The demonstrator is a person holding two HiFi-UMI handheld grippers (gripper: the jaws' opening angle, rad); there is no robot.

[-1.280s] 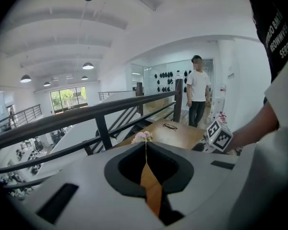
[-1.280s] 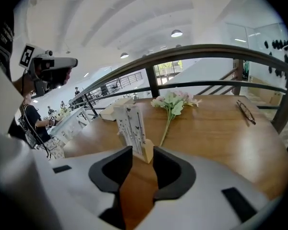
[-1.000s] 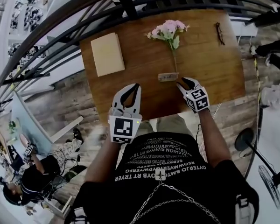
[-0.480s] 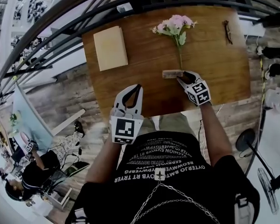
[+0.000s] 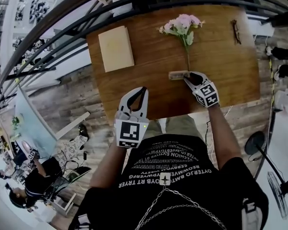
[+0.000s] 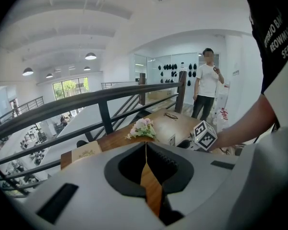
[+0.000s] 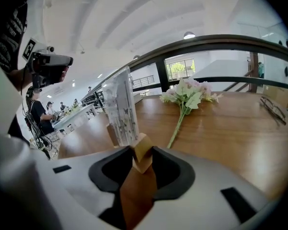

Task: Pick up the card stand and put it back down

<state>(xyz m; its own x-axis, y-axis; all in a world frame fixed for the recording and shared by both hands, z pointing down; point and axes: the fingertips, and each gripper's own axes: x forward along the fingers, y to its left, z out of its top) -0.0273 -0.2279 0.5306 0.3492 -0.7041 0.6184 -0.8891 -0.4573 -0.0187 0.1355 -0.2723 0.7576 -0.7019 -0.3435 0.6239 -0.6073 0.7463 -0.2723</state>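
Note:
The card stand (image 5: pixel 177 74), a wooden base with a clear upright sheet (image 7: pixel 121 110), stands on the wooden table (image 5: pixel 221 75) just below the flower stem. My right gripper (image 5: pixel 186 79) is at the stand's right end. Its jaws have just been closing, and in the right gripper view the end of the wooden base sits pinched between the tips of that gripper (image 7: pixel 143 153). My left gripper (image 5: pixel 143 90) hovers over the table's near edge, left of the stand, its tips together and nothing between them; the left gripper view shows the same gripper (image 6: pixel 145 147) shut.
A pink flower sprig (image 5: pixel 181 25) lies beyond the stand. A beige book (image 5: pixel 116 48) lies at the far left of the table, glasses (image 5: pixel 236 31) at the far right. A black railing (image 5: pixel 62 37) runs behind the table. A person (image 6: pixel 207 83) stands beyond it.
My right gripper has moved forward and down to the stand's right end, and its jaws now sit on the wooden base. The left gripper has stayed put.

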